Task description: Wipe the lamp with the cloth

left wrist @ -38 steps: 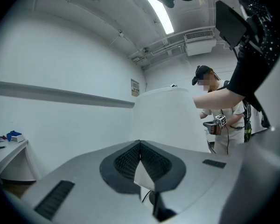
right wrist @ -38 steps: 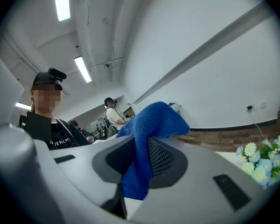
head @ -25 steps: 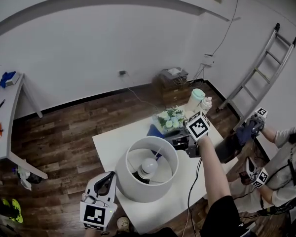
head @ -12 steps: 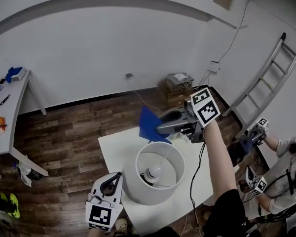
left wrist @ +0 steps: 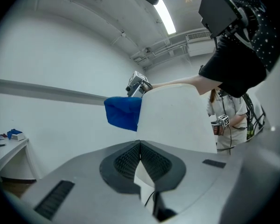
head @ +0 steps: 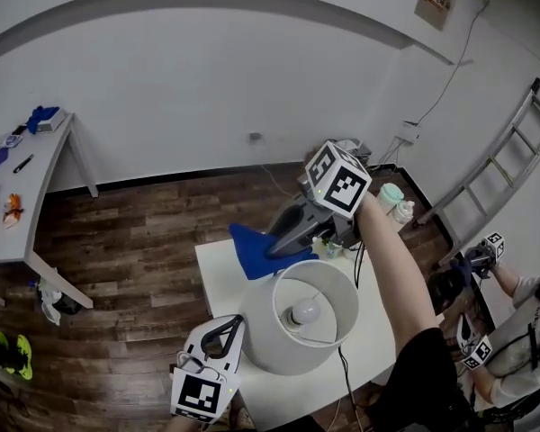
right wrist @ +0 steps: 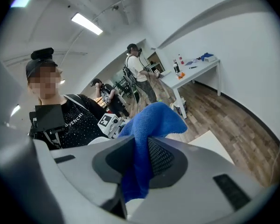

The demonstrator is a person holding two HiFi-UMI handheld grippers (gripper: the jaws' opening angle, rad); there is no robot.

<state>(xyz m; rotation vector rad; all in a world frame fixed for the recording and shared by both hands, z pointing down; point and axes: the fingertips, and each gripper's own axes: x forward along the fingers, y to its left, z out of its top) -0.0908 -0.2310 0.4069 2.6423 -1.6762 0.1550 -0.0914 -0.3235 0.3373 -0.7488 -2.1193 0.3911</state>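
The lamp (head: 292, 336) stands on a white table (head: 218, 273); it has a wide white drum shade and a bare bulb (head: 304, 311) inside. My right gripper (head: 274, 243) is shut on a blue cloth (head: 252, 250) and holds it just past the shade's far left rim. The cloth (right wrist: 151, 120) bunches up between the right gripper's (right wrist: 142, 157) jaws. My left gripper (head: 227, 329) sits low at the shade's near left side. In the left gripper view its jaws meet with nothing between them (left wrist: 140, 148), facing the shade (left wrist: 175, 115) and the cloth (left wrist: 123, 112).
A pale green bottle (head: 391, 196) and a small bunch of flowers stand at the table's far side. A ladder (head: 495, 174) leans on the right wall. Another person with grippers (head: 486, 250) stands at the right. A grey desk (head: 27, 178) is far left. Wooden floor surrounds the table.
My right gripper has risen from the table's far side with the blue cloth and swung left to the shade's far left rim. The left gripper stays by the shade.
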